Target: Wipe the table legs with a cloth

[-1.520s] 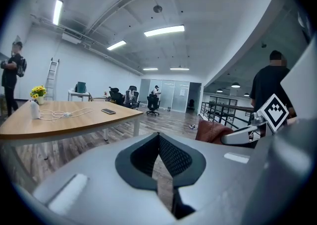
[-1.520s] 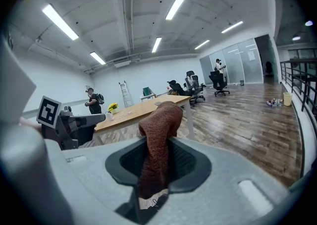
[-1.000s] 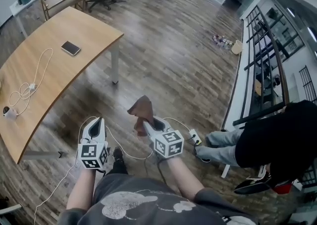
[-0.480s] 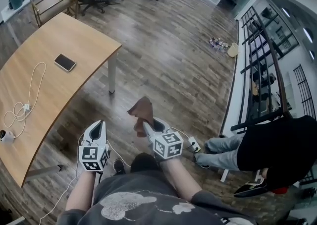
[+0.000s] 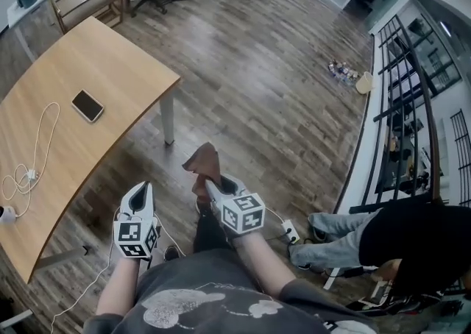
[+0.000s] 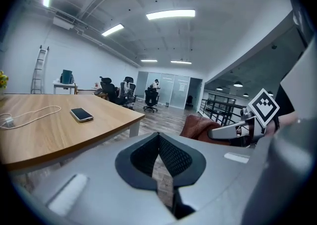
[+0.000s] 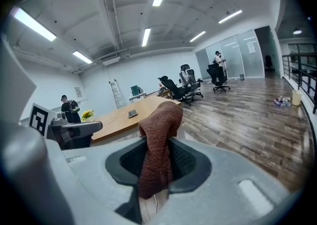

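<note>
At the left of the head view, the wooden bench point(image 5: 110, 60) carries a white cable point(image 5: 29, 174) near its lower left edge and a dark phone point(image 5: 87, 105) lying flat further in. The bench's pale leg point(image 5: 168, 119) stands upright on the wood floor point(image 5: 280, 90) under the right-hand corner of the top.

Your left gripper point(image 5: 140, 191) sits low and left of centre, below that corner. Its jaws are together with nothing between them.

Just to its right, the brown cloth point(image 5: 204, 163) stands bunched above the tip of your right gripper point(image 5: 210, 185), whose jaws are clamped on the cloth's lower part. The free upper end flops over in a fold. The cloth is in the air over the floor, to the lower right of the leg's foot in the frame and not touching the leg.

At the lower right of the frame, a person in dark clothes point(image 5: 397, 233) sits beside the railing.
</note>
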Demonstrator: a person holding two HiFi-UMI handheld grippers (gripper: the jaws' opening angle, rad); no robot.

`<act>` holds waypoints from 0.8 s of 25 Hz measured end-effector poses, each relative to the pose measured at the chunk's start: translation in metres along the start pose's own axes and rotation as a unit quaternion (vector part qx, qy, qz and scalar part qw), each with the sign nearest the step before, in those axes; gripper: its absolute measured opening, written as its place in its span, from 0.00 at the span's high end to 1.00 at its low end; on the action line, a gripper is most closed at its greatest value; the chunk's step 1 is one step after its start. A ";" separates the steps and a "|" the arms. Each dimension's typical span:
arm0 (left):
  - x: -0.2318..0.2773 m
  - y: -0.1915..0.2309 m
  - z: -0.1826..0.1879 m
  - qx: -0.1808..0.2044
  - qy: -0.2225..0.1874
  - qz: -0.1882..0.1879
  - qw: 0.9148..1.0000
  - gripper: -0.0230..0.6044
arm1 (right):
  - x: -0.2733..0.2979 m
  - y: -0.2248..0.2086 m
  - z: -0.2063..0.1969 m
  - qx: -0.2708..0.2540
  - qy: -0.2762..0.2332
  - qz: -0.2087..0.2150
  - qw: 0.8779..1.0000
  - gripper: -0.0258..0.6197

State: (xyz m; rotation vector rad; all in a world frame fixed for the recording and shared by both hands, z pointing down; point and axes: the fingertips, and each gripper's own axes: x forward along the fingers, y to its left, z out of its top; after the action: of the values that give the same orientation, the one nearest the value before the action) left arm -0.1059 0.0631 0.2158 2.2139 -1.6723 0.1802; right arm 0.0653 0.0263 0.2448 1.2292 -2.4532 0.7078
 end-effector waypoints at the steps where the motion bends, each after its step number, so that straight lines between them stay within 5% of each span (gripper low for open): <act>1: 0.010 0.001 0.004 -0.002 -0.002 0.010 1.000 0.93 | 0.010 -0.006 0.007 -0.002 0.004 0.011 1.000 0.82; 10: 0.095 0.003 0.043 0.001 -0.031 0.077 0.997 0.93 | 0.080 -0.064 0.068 -0.047 0.023 0.082 0.995 0.82; 20: 0.141 0.046 0.008 -0.015 -0.020 0.120 0.992 0.93 | 0.173 -0.069 0.034 -0.095 0.098 0.135 0.981 0.82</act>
State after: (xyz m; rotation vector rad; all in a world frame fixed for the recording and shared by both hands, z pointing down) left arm -0.1090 -0.0783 0.2622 2.0029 -1.9472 0.1718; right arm 0.0180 -0.1413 0.3186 0.7278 -2.4783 0.6110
